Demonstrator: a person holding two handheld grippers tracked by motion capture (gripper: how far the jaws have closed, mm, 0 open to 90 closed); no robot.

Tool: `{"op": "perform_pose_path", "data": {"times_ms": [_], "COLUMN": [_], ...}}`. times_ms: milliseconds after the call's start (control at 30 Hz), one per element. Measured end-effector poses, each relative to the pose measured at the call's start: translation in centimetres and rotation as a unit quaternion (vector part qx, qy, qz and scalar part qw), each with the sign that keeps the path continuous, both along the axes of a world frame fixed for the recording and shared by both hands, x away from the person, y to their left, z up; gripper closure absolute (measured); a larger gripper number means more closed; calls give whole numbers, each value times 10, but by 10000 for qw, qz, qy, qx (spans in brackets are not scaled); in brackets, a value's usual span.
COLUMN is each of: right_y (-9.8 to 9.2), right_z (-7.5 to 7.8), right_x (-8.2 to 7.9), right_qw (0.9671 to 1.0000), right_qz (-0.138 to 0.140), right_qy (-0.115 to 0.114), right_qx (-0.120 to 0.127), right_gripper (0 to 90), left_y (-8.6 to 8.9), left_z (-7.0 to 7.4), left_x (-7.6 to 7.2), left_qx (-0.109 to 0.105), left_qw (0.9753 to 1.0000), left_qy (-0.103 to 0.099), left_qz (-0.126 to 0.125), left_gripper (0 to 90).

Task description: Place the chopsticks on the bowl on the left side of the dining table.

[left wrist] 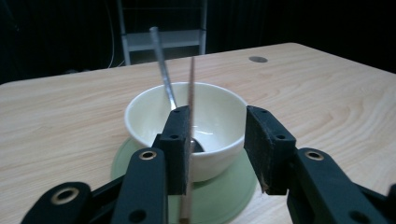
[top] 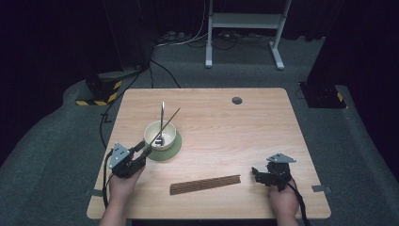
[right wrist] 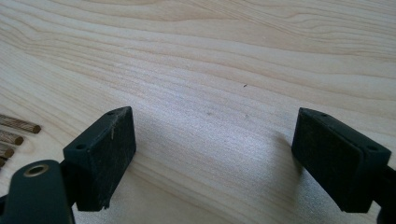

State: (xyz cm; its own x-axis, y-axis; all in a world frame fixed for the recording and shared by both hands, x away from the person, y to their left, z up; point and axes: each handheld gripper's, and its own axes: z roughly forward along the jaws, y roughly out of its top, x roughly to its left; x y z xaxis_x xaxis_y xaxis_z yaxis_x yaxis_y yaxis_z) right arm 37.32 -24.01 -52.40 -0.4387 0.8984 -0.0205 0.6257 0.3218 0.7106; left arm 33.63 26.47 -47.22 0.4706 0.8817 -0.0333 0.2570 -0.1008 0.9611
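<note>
Jaws parted on left gripper, thin wooden stick leaning against one pad, tip toward white ceramic bowl with metal spoon | right gripper wide open, idle beside brown stick row, likely ready for next pick

Thin brown chopstick: long, straight, tilted up over bowl, lower end lying against inner face of one jaw of left tool, jaws apart. Cream bowl: round, upright, on pale green saucer, left half of table. Metal spoon: stands in bowl, handle leaning on rim. Bundle of brown chopsticks: flat near front edge.
</note>
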Motion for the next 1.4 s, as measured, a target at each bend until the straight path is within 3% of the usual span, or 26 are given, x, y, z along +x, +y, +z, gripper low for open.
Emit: {"op": "perform_pose_path", "data": {"times_ms": [67,200,233,333,400,467,533,667,700,767,867,1067,1300,1400], "right_y": [0,-1,-1,-1,-1,-1,-1,0,0,0,0,1,1,1], "right_z": [1,1,1,1,1,1,1,1,1,1,1,1,1,1], "right_x": [0,0,0,0,0,0,0,0,0,0,0,-1,-1,-1], "right_qw": [10000,10000,10000,10000,10000,10000,10000,10000,10000,10000,10000,10000,10000,10000], "right_qz": [21,43,44,48,49,52,53,54,55,39,41,26,33,34], "right_qy": [37,36,35,36,37,36,35,36,36,53,52,69,69,67], "right_qx": [1,-13,-12,-13,-13,-12,-12,-10,-11,7,7,24,22,19], "right_gripper": [134,135,135,135,135,135,134,135,135,135,135,135,135,135], "left_y": [-3,-26,-37,-46,-55,-58,-65,-75,-78,-85,-90,-92,-94,-95], "left_z": [1,3,2,0,-4,-5,-11,-27,-31,-38,-41,-47,-49,-49], "left_x": [-1,-8,-10,-10,-10,-10,-9,-1,1,2,1,2,0,-1], "left_qx": [38,254,266,362,488,475,498,742,773,923,1039,1058,1078,1198], "left_qw": [10000,9989,9982,9972,9951,9946,9922,9836,9804,9753,9710,9650,9622,9586], "left_qy": [25,-24,11,60,163,215,316,778,916,1020,1073,1306,1303,1305], "left_qz": [-64,-382,-532,-645,-841,-894,-1095,-1447,-1562,-1726,-1864,-2014,-2137,-2229], "left_gripper": [602,601,601,601,601,594,591,575,573,570,562,541,540,530]}}
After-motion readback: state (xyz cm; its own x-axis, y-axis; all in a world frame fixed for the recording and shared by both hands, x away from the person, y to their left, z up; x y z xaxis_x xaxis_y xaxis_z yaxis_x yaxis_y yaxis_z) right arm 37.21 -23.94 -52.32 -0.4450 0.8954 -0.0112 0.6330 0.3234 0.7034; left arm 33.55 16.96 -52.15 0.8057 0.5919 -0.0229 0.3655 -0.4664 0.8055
